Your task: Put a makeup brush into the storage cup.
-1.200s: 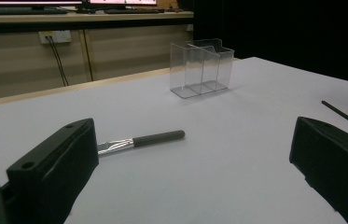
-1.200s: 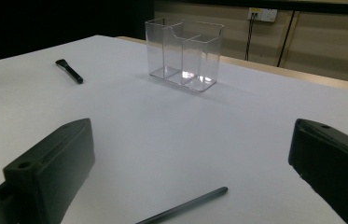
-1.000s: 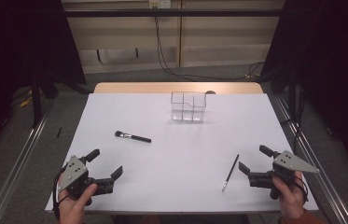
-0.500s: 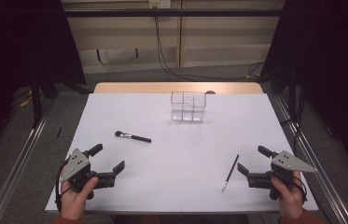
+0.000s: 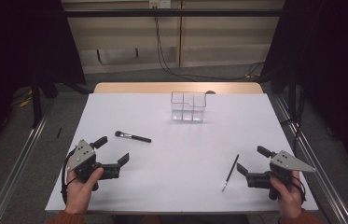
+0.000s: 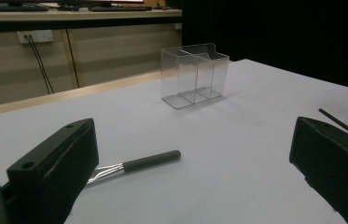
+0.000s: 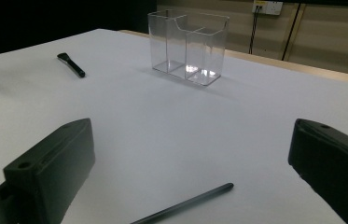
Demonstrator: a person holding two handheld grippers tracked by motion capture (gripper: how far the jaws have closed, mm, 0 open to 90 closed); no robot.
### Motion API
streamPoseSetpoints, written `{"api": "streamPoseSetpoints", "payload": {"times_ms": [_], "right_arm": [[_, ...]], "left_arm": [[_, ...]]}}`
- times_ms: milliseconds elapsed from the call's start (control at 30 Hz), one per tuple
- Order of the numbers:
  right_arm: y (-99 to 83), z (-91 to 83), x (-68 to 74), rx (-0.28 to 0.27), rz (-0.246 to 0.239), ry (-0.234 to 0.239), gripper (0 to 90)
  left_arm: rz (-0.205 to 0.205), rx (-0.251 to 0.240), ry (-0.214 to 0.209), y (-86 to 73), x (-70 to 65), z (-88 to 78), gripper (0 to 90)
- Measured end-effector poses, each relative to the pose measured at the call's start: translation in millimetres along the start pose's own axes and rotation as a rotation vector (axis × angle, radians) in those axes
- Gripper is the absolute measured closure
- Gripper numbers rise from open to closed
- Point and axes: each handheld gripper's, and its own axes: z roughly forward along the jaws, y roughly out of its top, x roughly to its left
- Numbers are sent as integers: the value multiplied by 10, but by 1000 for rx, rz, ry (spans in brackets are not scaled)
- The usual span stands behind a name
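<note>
White paper covers the tabletop [image 5: 181,186], and I've got a gripper in each hand near the front edge. My left gripper [image 5: 112,155] has its jaws spread wide with nothing between them, pointing toward the black-handled makeup brush with the silver ferrule [image 5: 133,136], which lies flat just ahead of it. In the left gripper view that brush [image 6: 134,164] sits on the paper between the jaws, bristle end close to the left one, not touching as far as I can tell.

My right gripper [image 5: 251,159] is wide open too, holding nothing. The thin black pencil-like stick [image 5: 230,172] lies flat just beside its jaw tips, angled up the tabletop; in the right gripper view it [image 7: 185,203] runs in low between the jaws.

Farther back, near the middle of the far edge, stands the clear plastic organiser box with compartments [image 5: 188,106], upright and well apart from both tools. I can't tell if anything's inside it, looks see-through all the way.
</note>
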Motion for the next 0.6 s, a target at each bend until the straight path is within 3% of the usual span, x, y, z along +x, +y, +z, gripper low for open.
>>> {"api": "streamPoseSetpoints", "payload": {"times_ms": [467,600], "right_arm": [[19,-4,34,-5,-8,-11,0],[10,-4,13,-7,-5,-12,0]], "left_arm": [[18,-40,5,170,111,229,18],[-9,-36,20,211,169,321,15]]}}
